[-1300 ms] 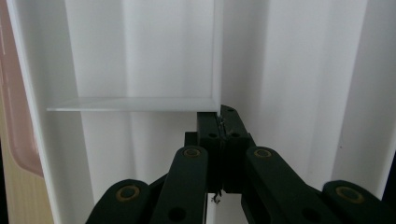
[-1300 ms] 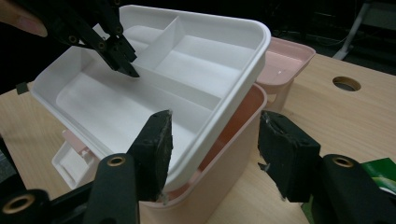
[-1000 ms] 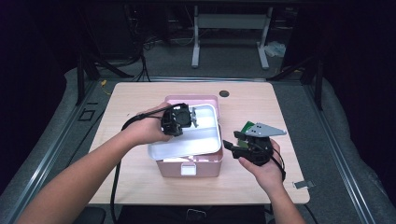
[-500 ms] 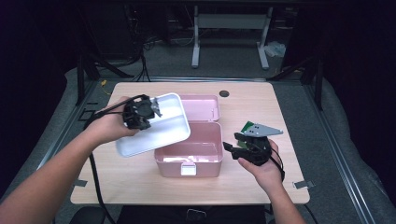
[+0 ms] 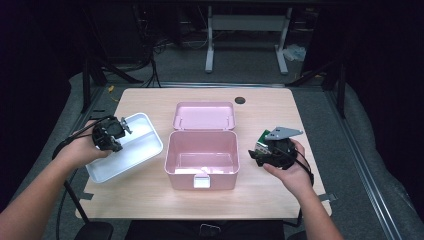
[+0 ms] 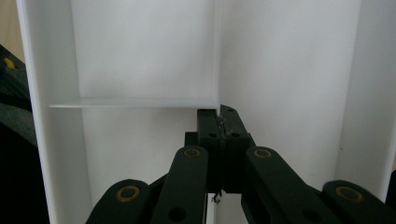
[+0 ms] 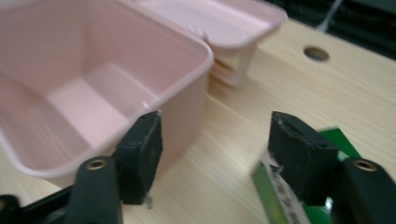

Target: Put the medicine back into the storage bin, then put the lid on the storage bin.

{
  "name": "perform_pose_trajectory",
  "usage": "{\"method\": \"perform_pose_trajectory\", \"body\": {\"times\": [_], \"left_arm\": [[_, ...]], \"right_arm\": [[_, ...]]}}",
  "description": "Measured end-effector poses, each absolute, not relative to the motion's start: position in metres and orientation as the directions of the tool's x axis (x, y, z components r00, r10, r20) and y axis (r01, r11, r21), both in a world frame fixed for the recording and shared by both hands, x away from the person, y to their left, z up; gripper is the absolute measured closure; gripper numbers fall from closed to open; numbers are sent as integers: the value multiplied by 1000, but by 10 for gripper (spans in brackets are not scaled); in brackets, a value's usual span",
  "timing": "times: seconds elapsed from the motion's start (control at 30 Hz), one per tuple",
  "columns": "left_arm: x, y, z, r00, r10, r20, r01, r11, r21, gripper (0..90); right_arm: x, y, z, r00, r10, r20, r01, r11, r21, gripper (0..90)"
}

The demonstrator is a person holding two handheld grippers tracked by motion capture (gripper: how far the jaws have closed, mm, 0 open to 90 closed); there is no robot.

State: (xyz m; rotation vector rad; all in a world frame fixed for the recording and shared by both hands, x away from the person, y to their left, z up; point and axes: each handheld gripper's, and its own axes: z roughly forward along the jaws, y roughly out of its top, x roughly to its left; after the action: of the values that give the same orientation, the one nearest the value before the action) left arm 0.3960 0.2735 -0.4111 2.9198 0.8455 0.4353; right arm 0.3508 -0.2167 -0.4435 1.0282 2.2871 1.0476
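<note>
Item 1, nearest: rectangular pink plastic storage box (image 5: 202, 159), lid (image 5: 204, 116) hinged back flat on the light wooden table (image 5: 260, 200), cavity open, front latch toward the person

Item 2, right of box: right gripper (image 7: 212, 149), held in the person's right hand (image 5: 287, 167), jaws spread wide with nothing between them, pointed at the box's near right corner, close to its wall but apart from it; a green card-like piece sits by its right jaw, identity unclear

Item 3, left of box: shallow white plastic divided tray (image 5: 127, 147), lying at the table's left edge, clear of the box; left gripper (image 6: 219, 135) has its jaws pressed together on the tray's thin upright divider (image 6: 217, 56)

Handling note, as a judgement: tray looks just set down; open the jaws only once it rests flat, with no corner overhanging the edge, then draw straight back along the divider

Item 4, far: dark round hole (image 5: 240, 100) in tabletop
</note>
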Motion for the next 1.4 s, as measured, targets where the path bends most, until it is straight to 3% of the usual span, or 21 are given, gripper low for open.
{"method": "perform_pose_trajectory", "body": {"times": [0.13, 0.23, 0.63, 1.03, 1.1, 1.23, 1.4], "left_arm": [[396, 284, -434, 798, 563, 215, 546, -826, 139, 895], [397, 288, -455, 797, 570, 198, 559, -821, 112, 895], [402, 295, -500, 787, 603, 132, 596, -797, 93, 895], [405, 296, -522, 774, 628, 78, 619, -777, 112, 876], [405, 298, -520, 768, 636, 78, 625, -770, 126, 841], [400, 301, -512, 742, 664, 90, 644, -744, 176, 649], [387, 303, -504, 733, 673, 93, 628, -724, 286, 555]], "right_arm": [[364, -225, -447, -640, 762, -104, 484, 504, 715, 236], [381, -231, -450, -656, 745, -117, 527, 564, 635, 143], [424, -229, -455, -731, 660, -174, 552, 721, 419, 21], [454, -230, -468, -777, 624, -79, 585, 763, 275, 12], [457, -230, -470, -774, 628, -79, 593, 763, 256, 13], [466, -232, -470, -767, 637, -84, 606, 761, 230, 34], [480, -235, -469, -785, 616, -68, 593, 779, 206, 81]]}}
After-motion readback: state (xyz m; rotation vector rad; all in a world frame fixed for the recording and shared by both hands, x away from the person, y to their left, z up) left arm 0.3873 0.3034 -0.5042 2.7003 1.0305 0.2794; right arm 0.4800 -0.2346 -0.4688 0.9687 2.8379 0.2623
